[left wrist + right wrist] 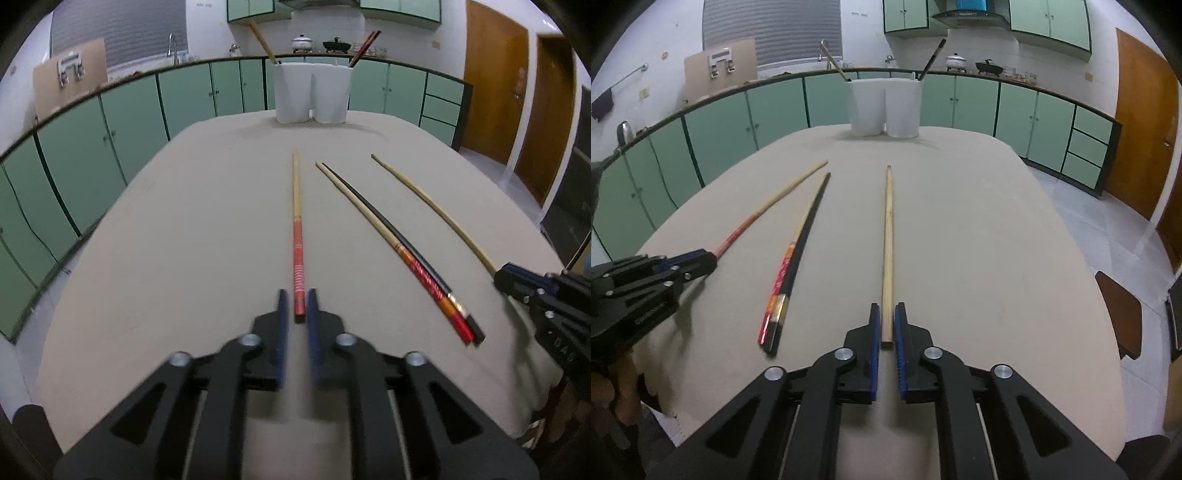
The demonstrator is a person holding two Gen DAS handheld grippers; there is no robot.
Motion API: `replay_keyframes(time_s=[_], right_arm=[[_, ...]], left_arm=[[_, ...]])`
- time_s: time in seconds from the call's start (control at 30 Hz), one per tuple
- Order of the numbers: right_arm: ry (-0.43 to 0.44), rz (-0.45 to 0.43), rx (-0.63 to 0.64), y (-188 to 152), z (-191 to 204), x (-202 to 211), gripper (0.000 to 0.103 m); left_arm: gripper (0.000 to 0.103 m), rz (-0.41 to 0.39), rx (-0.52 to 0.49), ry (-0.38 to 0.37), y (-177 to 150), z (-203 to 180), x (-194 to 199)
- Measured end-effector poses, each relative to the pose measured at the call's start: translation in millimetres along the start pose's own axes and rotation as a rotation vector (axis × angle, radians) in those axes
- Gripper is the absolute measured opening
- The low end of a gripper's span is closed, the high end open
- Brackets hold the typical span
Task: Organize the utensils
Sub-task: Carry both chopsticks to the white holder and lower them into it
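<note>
The red-handled chopstick (298, 240) is seen lying flat on the table (184, 240), its long axis running straight ahead from the left gripper (296, 302), in line with the fingers. Its patterned red butt end sits between the blue pads (313, 306), which stand close on either side; a thin gap appears on each flank, so no firm pinch is shown. The plain wooden chopstick (887, 251) is likewise placed lengthwise between the fingers of the right gripper (885, 317), butt end inside, with the pads narrowly spread and not clearly pressing it. Between the two, a touching pair (406, 254) (one black, one red-patterned) lies nearer neither hand by much. The sticks are thin, smooth and tapered, likely to roll. Far ahead of both sets of fingers stands a white two-cup holder (312, 92), glossy, with sticks already leaning inside.
</note>
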State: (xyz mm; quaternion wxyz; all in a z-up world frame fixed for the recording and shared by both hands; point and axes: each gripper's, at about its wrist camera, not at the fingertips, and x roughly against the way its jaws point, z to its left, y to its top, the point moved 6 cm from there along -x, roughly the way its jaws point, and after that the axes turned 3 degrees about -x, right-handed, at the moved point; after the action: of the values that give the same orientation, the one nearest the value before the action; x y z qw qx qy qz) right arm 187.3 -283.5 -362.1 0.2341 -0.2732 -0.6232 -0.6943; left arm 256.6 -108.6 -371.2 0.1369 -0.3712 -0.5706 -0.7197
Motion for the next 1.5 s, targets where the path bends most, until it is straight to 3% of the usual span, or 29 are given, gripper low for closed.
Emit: replay_keyframes(time_s=[0.03, 0.1, 0.17, 0.2, 0.33, 0.53, 0.9, 1.5], right_arm=[[0.002, -0.002, 0.007, -2, 0, 0, 0.011], [0.001, -0.004, 0.010, -1, 1, 0, 0.011], [0.006, 0.002, 0.009, 0, 1, -2, 0.011], [0.007, 0.007, 0.011, 1, 1, -2, 0.010], [0.022, 0.024, -0.009, 7, -1, 4, 0.007], [0.041, -0.028, -0.008, 30, -2, 40, 0.007], [0.070, -0.099, 0.053, 98, 7, 91, 0.007], [0.096, 0.011, 0.192, 192, 24, 86, 0.007]], left_arm=[[0.034, -0.002, 0.000, 0.002, 0, 0, 0], [0.034, -0.006, 0.008, -0.016, 2, 2, -5], [0.019, -0.003, 0.007, -0.026, 4, 3, -7], [0.005, 0.005, 0.011, -0.040, 5, 4, -8], [0.005, 0.026, 0.036, -0.047, 10, 7, 1], [0.005, 0.022, 0.054, -0.043, 37, 10, 42], [0.005, -0.034, 0.040, -0.042, 91, 12, 99], [0.005, -0.055, -0.020, -0.086, 147, 18, 114]])
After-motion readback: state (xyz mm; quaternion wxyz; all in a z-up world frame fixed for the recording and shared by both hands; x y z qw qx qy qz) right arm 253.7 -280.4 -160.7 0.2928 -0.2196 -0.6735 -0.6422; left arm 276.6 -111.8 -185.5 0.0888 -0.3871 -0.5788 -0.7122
